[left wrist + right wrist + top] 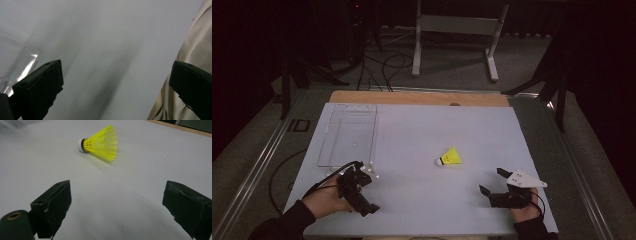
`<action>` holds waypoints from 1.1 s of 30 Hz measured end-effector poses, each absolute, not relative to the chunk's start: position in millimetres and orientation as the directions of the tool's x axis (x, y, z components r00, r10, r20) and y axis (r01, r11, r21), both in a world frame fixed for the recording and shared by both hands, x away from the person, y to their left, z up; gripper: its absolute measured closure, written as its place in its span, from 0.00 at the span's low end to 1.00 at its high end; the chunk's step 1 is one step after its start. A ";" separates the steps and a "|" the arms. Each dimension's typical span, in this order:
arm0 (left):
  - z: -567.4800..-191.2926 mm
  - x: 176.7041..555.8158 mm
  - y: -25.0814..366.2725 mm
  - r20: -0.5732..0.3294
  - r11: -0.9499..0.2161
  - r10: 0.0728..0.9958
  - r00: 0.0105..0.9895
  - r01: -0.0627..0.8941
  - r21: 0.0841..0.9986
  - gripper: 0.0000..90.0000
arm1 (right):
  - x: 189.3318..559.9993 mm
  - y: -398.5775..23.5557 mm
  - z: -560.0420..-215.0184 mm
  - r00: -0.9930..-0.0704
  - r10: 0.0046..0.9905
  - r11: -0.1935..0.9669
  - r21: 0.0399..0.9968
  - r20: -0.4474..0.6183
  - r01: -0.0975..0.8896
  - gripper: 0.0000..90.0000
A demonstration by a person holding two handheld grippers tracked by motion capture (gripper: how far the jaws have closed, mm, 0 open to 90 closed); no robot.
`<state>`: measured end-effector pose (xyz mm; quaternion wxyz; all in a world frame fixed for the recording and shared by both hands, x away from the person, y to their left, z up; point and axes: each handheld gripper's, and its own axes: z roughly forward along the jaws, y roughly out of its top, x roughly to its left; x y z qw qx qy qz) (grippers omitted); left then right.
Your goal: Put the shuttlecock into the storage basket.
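A yellow shuttlecock [450,157] with a white cork lies on its side near the middle of the white board [422,125]. My right gripper [492,181] rests open on the board to the shuttlecock's near right, a short way from it. In the right gripper view the shuttlecock [100,142] lies ahead of the wide-apart jaws [117,186], cork to the left, with nothing between them. My left gripper [369,194] sits at the near left, open, its jaws [116,67] over bare board.
A clear plastic tray [374,135] lies at the board's far left; its glinting edge [25,65] shows by the left jaw. Beige cloth [197,37] runs along the right of the left gripper view. Beyond the table are a white metal stand [452,30] and floor cables.
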<state>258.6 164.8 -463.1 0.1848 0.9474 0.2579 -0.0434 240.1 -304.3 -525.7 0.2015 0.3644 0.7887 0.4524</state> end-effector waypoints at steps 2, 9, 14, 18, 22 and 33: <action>-462.1 261.3 157.1 -0.199 -0.795 0.466 0.862 0.507 0.333 0.00 | 240.1 -304.4 -525.5 -0.654 0.756 0.326 0.861 0.011 0.391 0.10; -457.4 267.7 143.0 -0.208 -0.808 0.429 0.879 0.476 0.347 0.00 | 240.1 -304.7 -525.4 -0.654 0.756 0.324 0.863 0.011 0.389 0.10; -452.6 272.9 132.9 -0.216 -0.815 0.402 0.890 0.456 0.357 0.00 | 240.2 -304.4 -525.3 -0.655 0.756 0.326 0.863 0.007 0.385 0.10; -448.6 276.3 124.4 -0.203 -0.824 0.386 0.900 0.435 0.363 0.00 | 240.1 -304.6 -525.4 -0.655 0.756 0.324 0.864 0.009 0.386 0.10; -444.7 281.6 117.8 -0.207 -0.830 0.364 0.908 0.417 0.371 0.00 | 240.3 -304.7 -525.6 -0.654 0.756 0.322 0.864 0.011 0.387 0.10; -435.2 296.9 98.3 -0.179 -0.827 0.336 0.925 0.381 0.415 0.00 | 240.1 -304.7 -525.3 -0.653 0.757 0.318 0.867 0.012 0.384 0.10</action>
